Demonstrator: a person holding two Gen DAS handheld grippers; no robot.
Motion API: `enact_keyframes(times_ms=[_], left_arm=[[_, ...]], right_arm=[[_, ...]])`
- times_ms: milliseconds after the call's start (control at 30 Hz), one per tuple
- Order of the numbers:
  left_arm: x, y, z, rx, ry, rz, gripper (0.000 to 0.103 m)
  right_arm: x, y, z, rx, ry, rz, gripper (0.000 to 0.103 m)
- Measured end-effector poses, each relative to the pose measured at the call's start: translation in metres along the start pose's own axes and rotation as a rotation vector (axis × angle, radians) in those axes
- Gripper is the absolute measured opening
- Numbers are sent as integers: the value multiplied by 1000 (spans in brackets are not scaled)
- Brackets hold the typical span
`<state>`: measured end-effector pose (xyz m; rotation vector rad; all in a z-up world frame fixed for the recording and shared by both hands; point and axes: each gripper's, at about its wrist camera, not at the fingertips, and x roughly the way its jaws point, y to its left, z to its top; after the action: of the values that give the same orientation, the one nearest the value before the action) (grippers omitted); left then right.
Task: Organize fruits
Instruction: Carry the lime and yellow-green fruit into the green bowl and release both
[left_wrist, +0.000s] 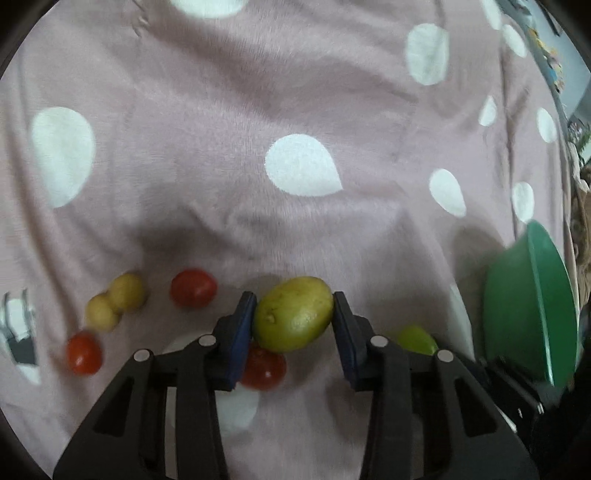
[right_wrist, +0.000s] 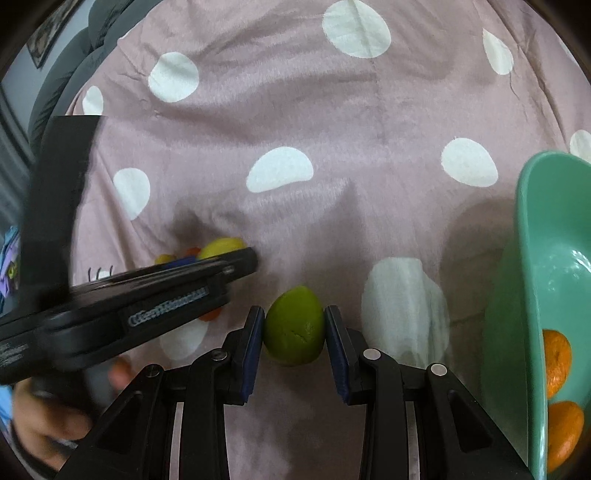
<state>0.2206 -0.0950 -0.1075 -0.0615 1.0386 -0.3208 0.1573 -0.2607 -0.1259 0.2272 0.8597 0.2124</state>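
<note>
My left gripper (left_wrist: 294, 314) is shut on a yellow-green lemon (left_wrist: 293, 314), both blue pads touching it, just above the pink spotted blanket (left_wrist: 295, 92). My right gripper (right_wrist: 294, 326) is shut on a green lime (right_wrist: 294, 326), which also shows in the left wrist view (left_wrist: 417, 339). Three red tomatoes (left_wrist: 193, 288) (left_wrist: 84, 352) (left_wrist: 264, 367) and two small yellow fruits (left_wrist: 125, 291) lie on the blanket to the left. A green bowl (right_wrist: 532, 295) at the right holds two oranges (right_wrist: 556, 363). The left gripper's body (right_wrist: 129, 314) crosses the right wrist view.
The bowl (left_wrist: 528, 314) stands at the right in the left wrist view. The blanket is creased and folded. A grey cushion (right_wrist: 74, 55) lies at the far left. A hand (right_wrist: 48, 417) holds the left gripper.
</note>
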Motion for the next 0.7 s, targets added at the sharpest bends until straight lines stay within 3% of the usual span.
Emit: enact_keyframes(times_ms=[400,533,700], left_arm=[[-86,17,-71,-20,-37,-27,41],[-93,-8,-83,4,-37,-51,41],[-103,-71,-71,105,-68,-121,41]], right_arm=[[-53,21,-32,-59,-77,78,35],[-81,14,-45,-51,-131,98,35],[-121,-17,-49,-5,-220,67,35]])
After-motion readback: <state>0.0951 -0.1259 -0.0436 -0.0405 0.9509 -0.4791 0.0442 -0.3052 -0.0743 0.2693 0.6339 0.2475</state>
